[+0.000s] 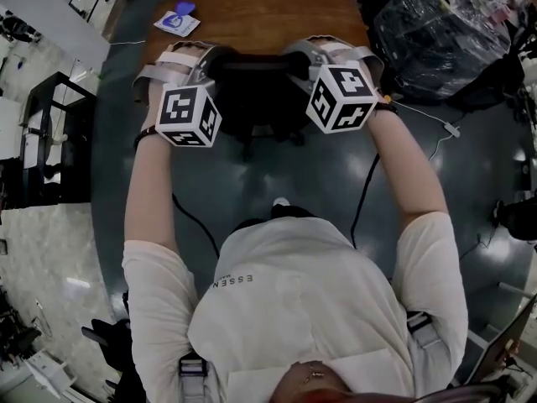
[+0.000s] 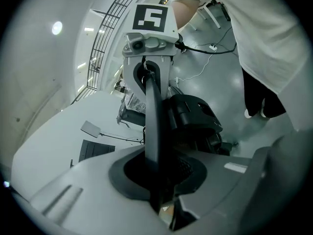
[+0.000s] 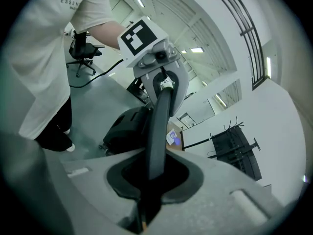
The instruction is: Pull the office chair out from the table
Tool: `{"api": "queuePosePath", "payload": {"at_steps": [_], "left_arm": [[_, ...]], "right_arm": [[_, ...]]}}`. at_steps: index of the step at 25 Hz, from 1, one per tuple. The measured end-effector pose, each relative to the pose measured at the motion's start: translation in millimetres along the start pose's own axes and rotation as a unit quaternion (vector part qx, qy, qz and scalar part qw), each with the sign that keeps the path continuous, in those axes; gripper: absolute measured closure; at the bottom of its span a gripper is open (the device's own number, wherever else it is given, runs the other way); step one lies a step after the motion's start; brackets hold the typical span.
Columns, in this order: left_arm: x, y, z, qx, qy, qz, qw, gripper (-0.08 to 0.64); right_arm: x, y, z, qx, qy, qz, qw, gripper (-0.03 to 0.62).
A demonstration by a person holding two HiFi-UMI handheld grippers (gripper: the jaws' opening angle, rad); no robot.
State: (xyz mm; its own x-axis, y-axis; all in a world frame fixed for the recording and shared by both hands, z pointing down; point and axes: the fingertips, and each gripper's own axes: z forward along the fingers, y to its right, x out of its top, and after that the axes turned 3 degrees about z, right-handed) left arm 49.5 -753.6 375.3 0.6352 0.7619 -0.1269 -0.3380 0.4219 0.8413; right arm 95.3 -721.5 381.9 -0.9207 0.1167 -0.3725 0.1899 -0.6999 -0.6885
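Observation:
The black office chair (image 1: pixel 252 99) stands tucked against the brown wooden table (image 1: pixel 260 15). In the head view my left gripper (image 1: pixel 200 55) and right gripper (image 1: pixel 312 53) sit at the two ends of the backrest's top edge. In the left gripper view that thin dark backrest edge (image 2: pixel 152 126) runs between the jaws of my left gripper (image 2: pixel 159 180), which are shut on it, and the right gripper (image 2: pixel 149 38) shows at its far end. The right gripper view mirrors this: my right gripper (image 3: pixel 151 180) is shut on the backrest edge (image 3: pixel 159 131), with the left gripper (image 3: pixel 156 62) beyond.
A white card with a blue mark (image 1: pixel 177 22) lies on the table's left corner. A black plastic-wrapped bundle (image 1: pixel 445 32) sits at the upper right. Cables (image 1: pixel 365 191) trail over the grey floor. A black rack (image 1: pixel 54 133) stands at the left, another office chair (image 3: pixel 83 50) farther off.

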Motion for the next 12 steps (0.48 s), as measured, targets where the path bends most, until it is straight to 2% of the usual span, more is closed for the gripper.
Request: {"api": "queuePosePath", "payload": {"at_steps": [7, 12], "left_arm": [[12, 13, -16, 0.014, 0.001, 0.016, 0.9998, 0.491], [26, 21, -32, 0.027, 0.010, 0.024, 0.9993, 0.497]], "right_arm": [[7, -16, -11, -0.019, -0.017, -0.011, 1.000, 0.558], [17, -26, -26, -0.073, 0.006, -0.036, 0.997, 0.571]]}}
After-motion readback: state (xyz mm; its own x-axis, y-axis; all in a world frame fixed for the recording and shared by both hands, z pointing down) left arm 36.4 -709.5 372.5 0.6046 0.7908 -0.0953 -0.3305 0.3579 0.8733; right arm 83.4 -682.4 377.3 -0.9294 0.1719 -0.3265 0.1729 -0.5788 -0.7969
